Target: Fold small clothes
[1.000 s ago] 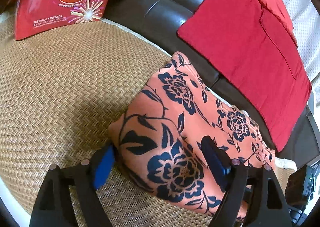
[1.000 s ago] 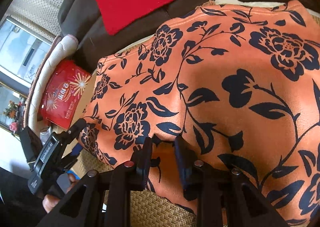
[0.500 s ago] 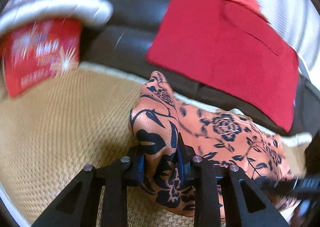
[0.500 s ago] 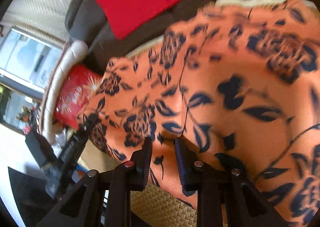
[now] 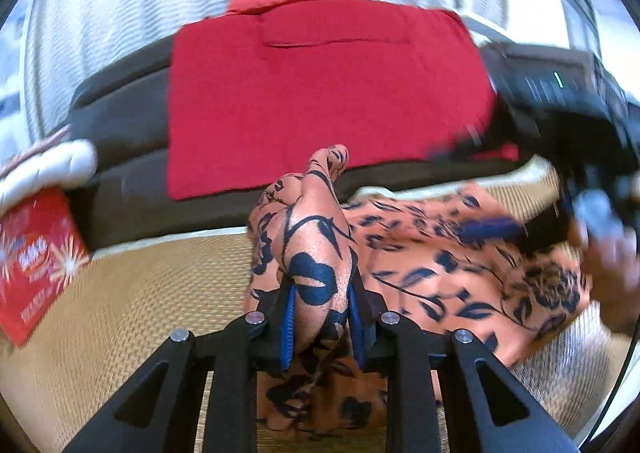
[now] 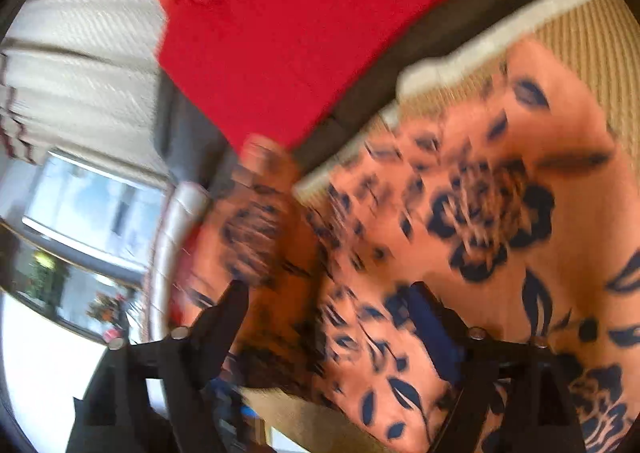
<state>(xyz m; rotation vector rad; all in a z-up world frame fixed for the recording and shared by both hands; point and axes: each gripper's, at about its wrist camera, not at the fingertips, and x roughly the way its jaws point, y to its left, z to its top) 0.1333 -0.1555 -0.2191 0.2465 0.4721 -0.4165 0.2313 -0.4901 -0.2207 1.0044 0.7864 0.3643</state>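
An orange garment with a dark blue flower print (image 5: 460,273) lies on a woven straw mat (image 5: 132,313). My left gripper (image 5: 322,317) is shut on a bunched fold of the garment and holds it raised above the mat. In the right wrist view the same garment (image 6: 500,213) fills the frame, blurred. My right gripper (image 6: 332,317) has its jaws wide apart, with garment cloth lying between them. The right gripper also shows in the left wrist view (image 5: 560,101), above the garment's far right end.
A folded red cloth (image 5: 320,93) lies over the dark sofa back (image 5: 128,125) behind the mat. A red egg-roll snack bag (image 5: 32,265) sits at the left. A white cushion edge (image 5: 48,165) is above the bag. A window (image 6: 92,213) shows at the left of the right wrist view.
My left gripper closed on the garment's corner and lifted it. My right gripper, shut on the garment edge before, has opened wide. Both views swung upward toward the sofa back.
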